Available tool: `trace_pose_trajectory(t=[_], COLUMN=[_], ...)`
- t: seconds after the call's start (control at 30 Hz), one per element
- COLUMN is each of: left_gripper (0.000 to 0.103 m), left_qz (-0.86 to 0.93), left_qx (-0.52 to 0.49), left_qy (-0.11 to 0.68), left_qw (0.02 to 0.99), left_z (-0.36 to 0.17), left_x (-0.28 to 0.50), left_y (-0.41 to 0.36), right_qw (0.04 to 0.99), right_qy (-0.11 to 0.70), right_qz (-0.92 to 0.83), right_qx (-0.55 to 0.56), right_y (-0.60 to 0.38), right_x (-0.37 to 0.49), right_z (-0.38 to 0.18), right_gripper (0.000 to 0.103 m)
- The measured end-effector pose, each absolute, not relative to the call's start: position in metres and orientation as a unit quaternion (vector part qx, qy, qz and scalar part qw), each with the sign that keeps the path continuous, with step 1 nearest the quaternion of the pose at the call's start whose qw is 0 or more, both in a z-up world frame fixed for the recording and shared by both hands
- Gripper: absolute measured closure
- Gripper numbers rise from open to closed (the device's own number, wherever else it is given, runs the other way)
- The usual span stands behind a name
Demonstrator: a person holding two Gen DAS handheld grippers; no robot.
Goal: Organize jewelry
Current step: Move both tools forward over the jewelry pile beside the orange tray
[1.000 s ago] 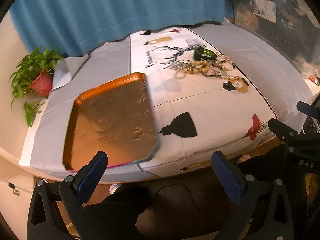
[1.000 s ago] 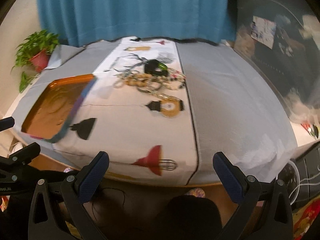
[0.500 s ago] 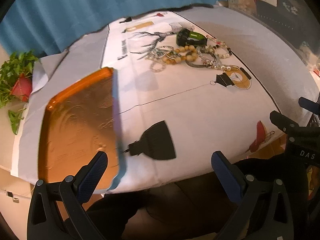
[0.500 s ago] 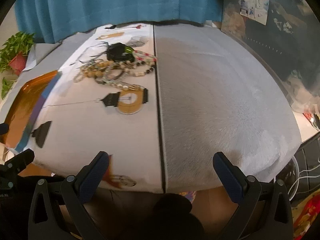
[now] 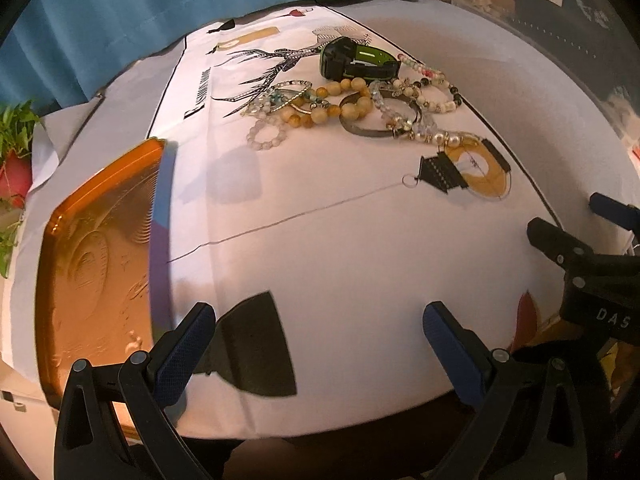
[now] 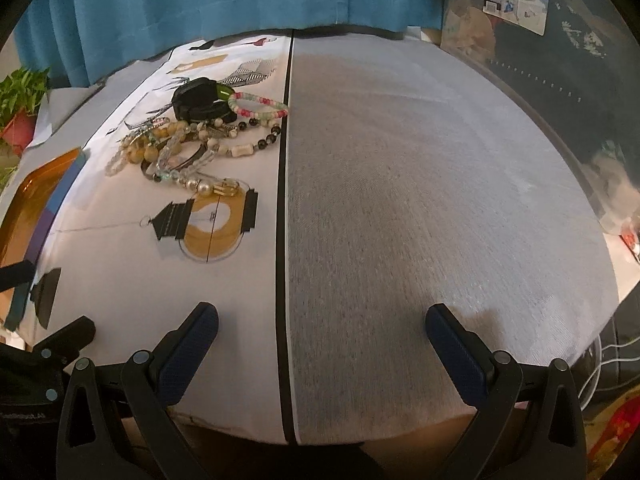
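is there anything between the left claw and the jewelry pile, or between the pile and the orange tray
Nothing visible. Only bare printed cloth lies between the open left claw and the jewelry pile. The stretch from the pile to the orange tray is also flat cloth, with only printed pictures on it.

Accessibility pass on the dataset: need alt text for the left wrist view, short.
Open left tool hovers over a printed tablecloth, holding nothing. A tangled pile of bead bracelets and a black-green watch lies ahead; an orange tray sits at left.
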State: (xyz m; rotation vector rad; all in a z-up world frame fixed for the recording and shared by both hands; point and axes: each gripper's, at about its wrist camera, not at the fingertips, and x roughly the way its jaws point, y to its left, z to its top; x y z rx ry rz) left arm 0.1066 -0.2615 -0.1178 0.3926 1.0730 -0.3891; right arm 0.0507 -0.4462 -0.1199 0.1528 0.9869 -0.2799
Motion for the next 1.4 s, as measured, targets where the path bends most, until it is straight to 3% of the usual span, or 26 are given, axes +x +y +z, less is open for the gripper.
trace_pose_trajectory(t=[0.27,0.73,0.97,1.4], left_gripper=[0.000,0.001,0.001,0.001], left_qz=[-0.205,-0.234,-0.209,-0.193], left_qx=[0.133,0.162,0.127,0.107], left_qy=[0.531,0.569,0.511,0.517], left_qw=[0.811,0.771,0.824,0.827], left_z=[-0.123,-0.118,-0.073,-0.082], left_x=[0.128,0.141,0.177,0.222], left_y=[-0.266,-0.267,-0.248,-0.246], right_qw=[0.872,0.866,0.880,0.881], right_qy=[0.468,0.480,0.448,0.448], right_qz=[-0.123,-0.105,-0.101,-0.102], right_qx=[0.067,0.088,0.118,0.111], right_y=[-0.448,-0.458,-0.471,-0.477], right_x=[0.060,0.074,0.103,0.149], right_z=[-0.120,-0.118,-0.098,-0.103], right_gripper=[0.000,0.000,0.000,0.000])
